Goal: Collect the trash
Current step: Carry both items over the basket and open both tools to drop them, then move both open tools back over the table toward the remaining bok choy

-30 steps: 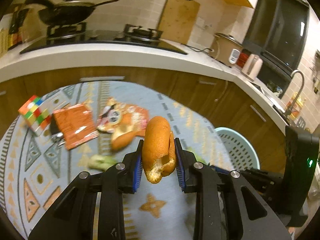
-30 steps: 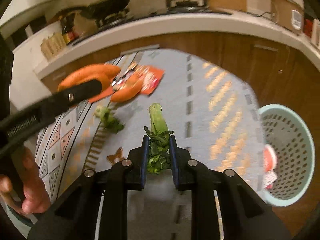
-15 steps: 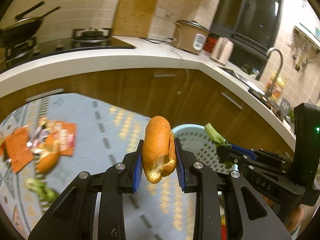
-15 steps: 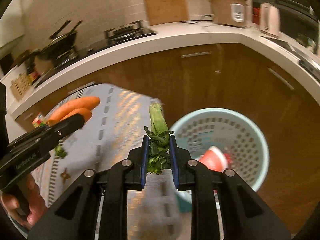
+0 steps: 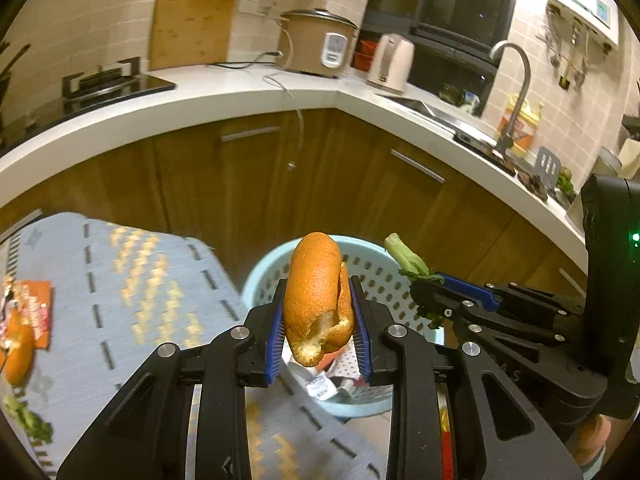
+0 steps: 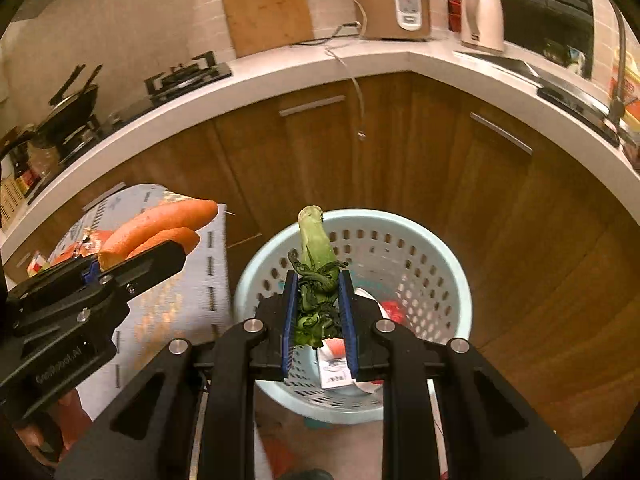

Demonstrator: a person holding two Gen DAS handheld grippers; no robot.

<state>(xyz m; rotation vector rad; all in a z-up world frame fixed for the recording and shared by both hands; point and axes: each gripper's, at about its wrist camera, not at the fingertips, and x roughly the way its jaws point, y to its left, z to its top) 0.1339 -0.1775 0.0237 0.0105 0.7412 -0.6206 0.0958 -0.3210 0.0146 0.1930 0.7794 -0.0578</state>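
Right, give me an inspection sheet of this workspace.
Surface: patterned rug on the floor.
Job's things: pale blue basket holding wrappers; bread piece; greens.
Clutter: wrapper, bread and a green scrap on the rug.
Grippers: left gripper shut on the bread piece, right gripper shut on the greens, both in front of the basket.
Cables: cord hangs off the counter.
Surroundings: cooker, kettle, stove.

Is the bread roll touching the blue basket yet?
Apart. In the left wrist view the bread roll is squeezed between the left gripper fingers, held up in the air above the basket, with open space under it.
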